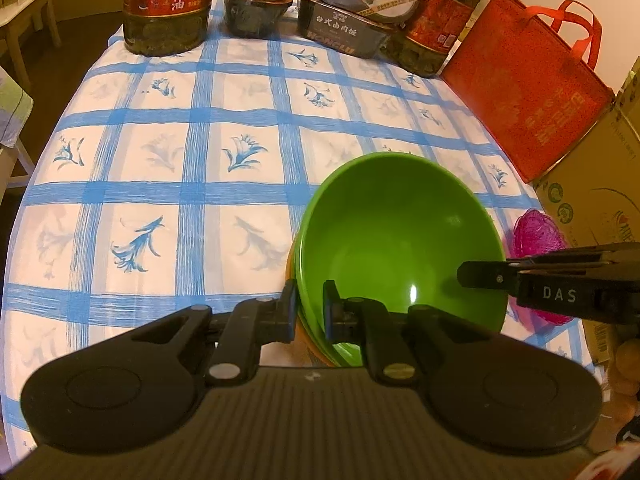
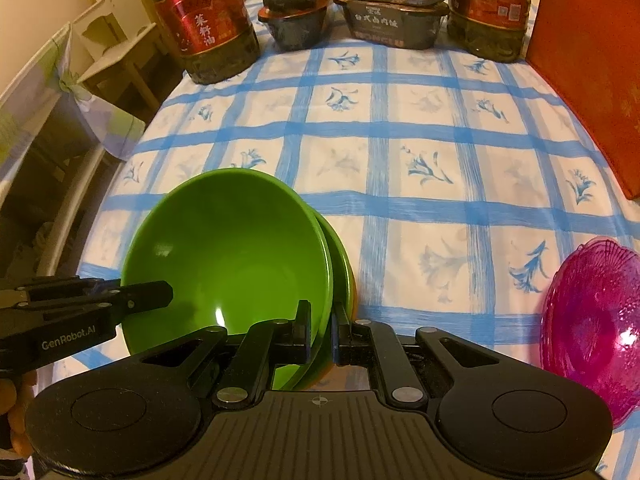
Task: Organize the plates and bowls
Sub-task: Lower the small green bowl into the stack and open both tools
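Both grippers pinch the rim of the tilted green bowl [image 1: 396, 236]: the left gripper [image 1: 310, 312] has its fingers narrow on the bowl's left edge, the right gripper [image 2: 322, 336] on its right edge. Other bowls nest beneath it. A pink dish [image 2: 596, 316] sits right on the table [image 2: 420, 216]; oil bottles [image 1: 166, 4] stand far.

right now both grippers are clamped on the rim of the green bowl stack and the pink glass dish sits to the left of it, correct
Not quite. The left gripper and right gripper do each pinch the rim of the green bowl stack, but the pink glass dish sits to the right of the stack, not the left. The right wrist view shows it most clearly, on the checked tablecloth.
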Available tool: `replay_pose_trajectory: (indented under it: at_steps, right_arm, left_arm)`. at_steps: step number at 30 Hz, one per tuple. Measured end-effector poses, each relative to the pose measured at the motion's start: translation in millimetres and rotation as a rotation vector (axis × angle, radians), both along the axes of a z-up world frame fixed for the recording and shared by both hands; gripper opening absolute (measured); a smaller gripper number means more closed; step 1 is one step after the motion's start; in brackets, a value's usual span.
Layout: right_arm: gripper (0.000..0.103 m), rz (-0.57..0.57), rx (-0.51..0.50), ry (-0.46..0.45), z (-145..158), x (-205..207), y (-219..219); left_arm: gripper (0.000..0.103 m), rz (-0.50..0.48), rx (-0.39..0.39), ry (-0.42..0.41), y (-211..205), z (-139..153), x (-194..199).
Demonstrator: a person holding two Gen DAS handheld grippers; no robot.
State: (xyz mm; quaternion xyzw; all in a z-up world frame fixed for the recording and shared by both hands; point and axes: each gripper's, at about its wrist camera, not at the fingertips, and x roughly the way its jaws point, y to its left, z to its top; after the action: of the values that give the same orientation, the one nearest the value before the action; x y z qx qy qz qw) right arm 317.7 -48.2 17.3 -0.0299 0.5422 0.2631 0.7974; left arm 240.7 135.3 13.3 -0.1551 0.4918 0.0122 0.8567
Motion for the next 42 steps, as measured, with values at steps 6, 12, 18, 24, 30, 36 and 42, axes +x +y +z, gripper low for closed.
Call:
replay_pose_trajectory:
  at_steps: [6, 12, 18, 24, 30, 36, 42]
  right_arm:
    - [0.009, 0.003, -0.003, -0.007, 0, 0, 1]
    - [0.021, -0.007, 0.011, -0.024, 2, 1, -3]
    - [0.034, -0.037, 0.067, -0.031, 5, 3, -13]
    - [0.035, -0.077, 0.134, -0.049, 15, -3, -30]
    - [0.018, -0.082, 0.177, -0.046, 14, -6, -38]
    - [0.007, -0.090, 0.168, -0.047, 6, -5, -36]
    - [0.007, -0.092, 0.171, -0.016, -2, -4, -40]
  left_arm:
    - [0.011, -0.010, 0.028, -0.011, -2, 0, 3]
    - [0.015, -0.012, 0.040, -0.028, -5, 1, 4]
    - [0.017, -0.003, 0.036, -0.047, -4, 5, 0]
    - [0.022, 0.030, 0.011, -0.070, 1, 11, -9]
    - [0.022, 0.038, -0.017, -0.079, 1, 14, -18]
    - [0.022, 0.041, -0.017, -0.075, -1, 14, -20]
    - [0.022, 0.058, -0.026, -0.075, -1, 13, -26]
